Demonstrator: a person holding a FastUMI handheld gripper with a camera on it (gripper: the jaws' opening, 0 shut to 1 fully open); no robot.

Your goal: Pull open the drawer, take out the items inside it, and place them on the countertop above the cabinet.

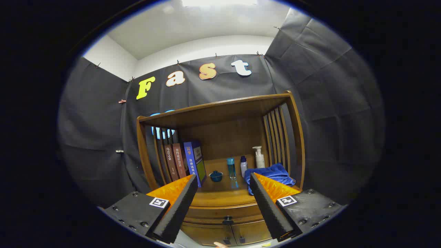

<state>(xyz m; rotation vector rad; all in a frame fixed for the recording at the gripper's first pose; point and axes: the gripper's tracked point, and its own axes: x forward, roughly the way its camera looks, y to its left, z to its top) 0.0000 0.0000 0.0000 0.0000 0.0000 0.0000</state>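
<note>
Tongs (223,181) spread wide, gripping nothing. Drawer (225,213) shut, knob (227,219) at 6 o'clock between fingers. Counter (220,198) beyond: books (184,160) at 10, cup (216,176), bottles (237,167), towel (272,172) at 2; front edge bare.

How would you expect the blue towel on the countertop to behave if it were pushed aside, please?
The blue towel lies crumpled in soft folds, so it would probably bunch and drag, not slide as one piece. It looks light and unbreakable. The open tool is short of it.
</note>
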